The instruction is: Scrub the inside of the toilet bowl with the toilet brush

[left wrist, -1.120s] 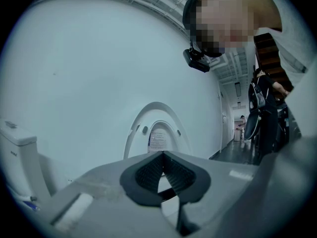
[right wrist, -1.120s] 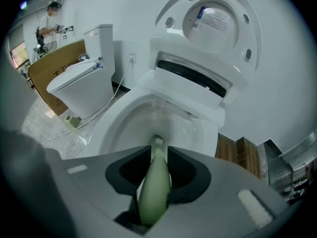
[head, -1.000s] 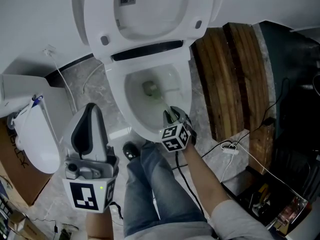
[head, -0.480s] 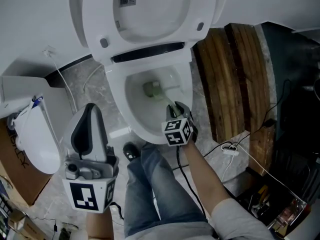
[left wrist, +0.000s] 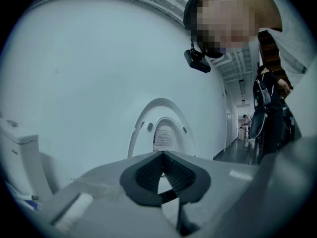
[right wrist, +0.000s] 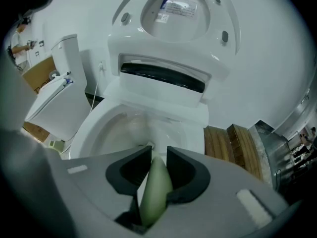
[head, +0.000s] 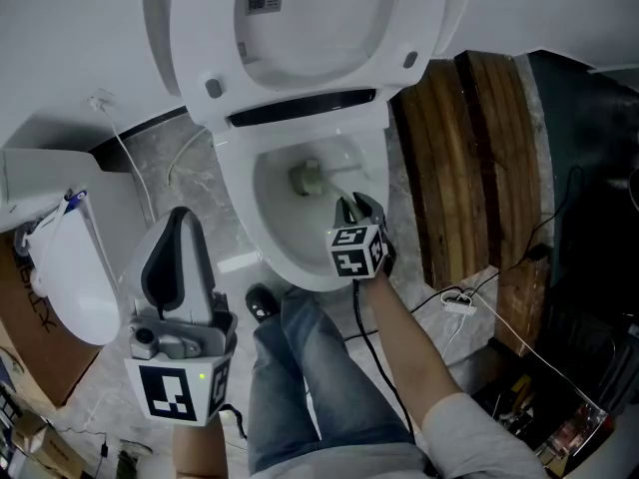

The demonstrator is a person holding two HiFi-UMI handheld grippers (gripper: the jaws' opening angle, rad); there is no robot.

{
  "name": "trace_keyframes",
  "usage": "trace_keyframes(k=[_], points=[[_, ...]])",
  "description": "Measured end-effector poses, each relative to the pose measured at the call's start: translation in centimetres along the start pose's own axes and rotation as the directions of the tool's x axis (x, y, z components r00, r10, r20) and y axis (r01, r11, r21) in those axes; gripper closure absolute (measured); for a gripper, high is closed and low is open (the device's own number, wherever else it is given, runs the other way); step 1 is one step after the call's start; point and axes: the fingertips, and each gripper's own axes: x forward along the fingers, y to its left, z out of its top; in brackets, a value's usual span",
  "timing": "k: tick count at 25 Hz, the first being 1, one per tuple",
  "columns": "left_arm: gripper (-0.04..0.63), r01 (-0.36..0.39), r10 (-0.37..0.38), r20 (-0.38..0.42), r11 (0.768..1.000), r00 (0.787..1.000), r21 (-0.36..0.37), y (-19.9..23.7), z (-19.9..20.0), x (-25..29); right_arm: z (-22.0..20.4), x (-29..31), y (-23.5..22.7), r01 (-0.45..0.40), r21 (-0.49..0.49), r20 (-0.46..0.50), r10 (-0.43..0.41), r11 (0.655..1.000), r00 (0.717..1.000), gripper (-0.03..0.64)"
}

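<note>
The white toilet bowl (head: pixel 262 230) stands open, with its seat and lid (head: pixel 310 28) raised. A pale green toilet brush (head: pixel 307 177) has its head low inside the bowl by the drain. Its handle (right wrist: pixel 154 192) runs back between the jaws of my right gripper (head: pixel 351 209), which is shut on it over the bowl's near right rim. In the right gripper view the bowl (right wrist: pixel 99 120) lies just ahead of the right gripper (right wrist: pixel 158 157). My left gripper (head: pixel 180 223) is shut and empty, held upright left of the bowl. The left gripper (left wrist: pixel 163 155) faces the raised lid (left wrist: pixel 161 128).
A second white toilet (head: pixel 60 267) and a cardboard box (head: pixel 30 357) stand at the left. Wooden planks (head: pixel 469 158) lie right of the bowl, with cables and a plug strip (head: pixel 461 298) on the marble floor. The person's jeans leg (head: pixel 310 377) and shoe (head: pixel 262 301) are before the bowl.
My right gripper has moved a little farther over the rim, and the brush head has shifted slightly inside the bowl. The left gripper has stayed still.
</note>
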Motion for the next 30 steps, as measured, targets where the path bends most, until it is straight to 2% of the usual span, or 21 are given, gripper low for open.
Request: trace_keyframes(k=[11, 25, 30], points=[[0.592, -0.03, 0.03, -0.007, 1.0, 1.0, -0.002, 1.0, -0.2, -0.5, 1.5, 0.4, 1.8, -0.041, 0.066, 0.022, 0.04, 0.997, 0.999, 0.522], [0.592, -0.04, 0.04, 0.001, 0.999, 0.999, 0.001, 0.7, -0.1, -1.3, 3.0, -0.7, 5.3, -0.145, 0.032, 0.077, 0.142, 0.989, 0.987, 0.528], [0.592, -0.037, 0.037, 0.015, 0.999, 0.999, -0.002, 0.2, 0.4, -1.8, 2.1, -1.7, 6.2, -0.175, 0.032, 0.071, 0.172, 0.984, 0.982, 0.529]])
